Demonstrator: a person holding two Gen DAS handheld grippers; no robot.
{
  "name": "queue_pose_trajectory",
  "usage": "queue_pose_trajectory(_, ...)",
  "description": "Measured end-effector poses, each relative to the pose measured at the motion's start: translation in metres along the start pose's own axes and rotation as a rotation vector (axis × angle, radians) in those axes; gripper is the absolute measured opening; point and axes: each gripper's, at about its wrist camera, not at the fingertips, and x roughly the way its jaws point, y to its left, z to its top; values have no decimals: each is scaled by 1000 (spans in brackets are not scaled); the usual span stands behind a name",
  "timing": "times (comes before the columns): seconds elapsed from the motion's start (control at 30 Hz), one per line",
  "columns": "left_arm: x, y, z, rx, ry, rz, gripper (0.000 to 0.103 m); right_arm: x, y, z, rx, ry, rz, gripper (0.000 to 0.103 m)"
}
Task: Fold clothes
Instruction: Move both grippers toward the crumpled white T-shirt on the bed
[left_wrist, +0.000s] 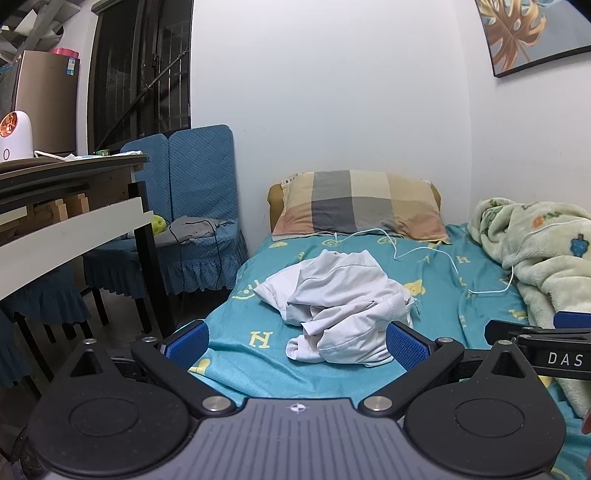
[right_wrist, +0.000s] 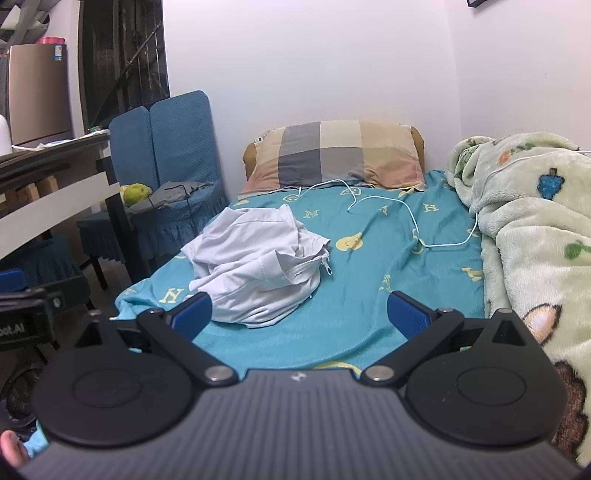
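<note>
One crumpled white garment on the teal bed sheet, checked pillow against the white wall, blue chairs beside the bed, left gripper and right gripper both spread apart, holding nothing.

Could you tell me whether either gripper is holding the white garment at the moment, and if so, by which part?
Nothing is held. The left gripper and right gripper are both open, short of the crumpled white garment lying on the bed sheet.

Black tool linkages, blue ribbed pads, silver screws.
</note>
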Motion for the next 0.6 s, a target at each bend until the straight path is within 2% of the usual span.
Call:
queue_pose_trajectory(0.27, 2, 0, -3, 6, -11, 6, 103, 8, -1, 1, -3, 34, -30, 103)
queue_pose_trajectory(0.6, 2, -1, -12, 37, 2, 12, 103, 1, -9, 2, 31, 6, -24, 103)
